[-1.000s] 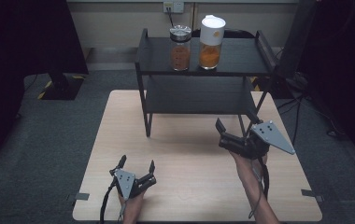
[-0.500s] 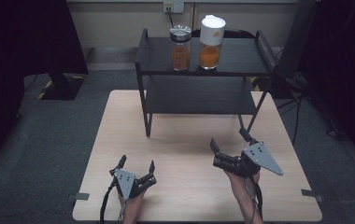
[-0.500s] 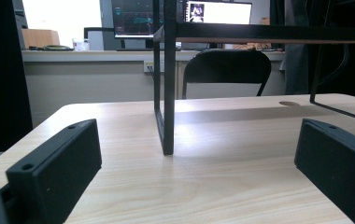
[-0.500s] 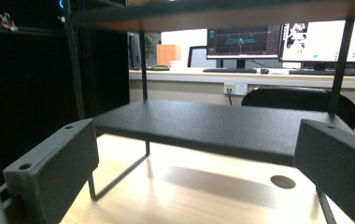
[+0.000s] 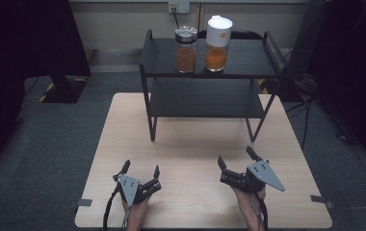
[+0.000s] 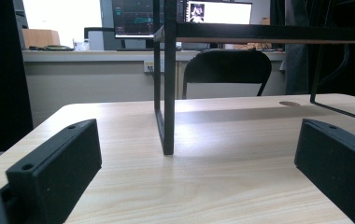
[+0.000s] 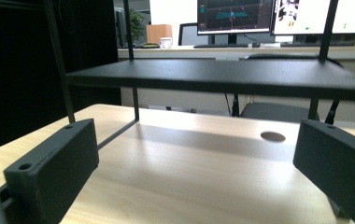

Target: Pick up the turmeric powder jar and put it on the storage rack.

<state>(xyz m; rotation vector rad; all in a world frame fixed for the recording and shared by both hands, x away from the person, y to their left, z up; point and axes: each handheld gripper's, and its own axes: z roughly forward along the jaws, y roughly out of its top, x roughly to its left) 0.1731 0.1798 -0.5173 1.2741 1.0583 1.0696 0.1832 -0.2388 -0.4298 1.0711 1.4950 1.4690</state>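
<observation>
A pale wooden worktop (image 5: 190, 144) stands on grey carpet. The left claw (image 5: 141, 172) and right claw (image 5: 236, 158) rest near its front edge, both wide open, holding nothing. Far off, two orange-filled jars, one glass jar with a silver lid (image 5: 186, 49) and one white-topped jar (image 5: 218, 44), sit on the black metal shelf rack (image 5: 248, 65).

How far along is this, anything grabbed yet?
Done: two jars stand on the black shelf's top tier, a metal-lidded jar and a white-lidded jar. In hand: nothing; the left gripper and right gripper both rest open near the table's front edge, with bare wood between each one's fingers. Left: from these views, hard to tell whether any step remains.
</observation>
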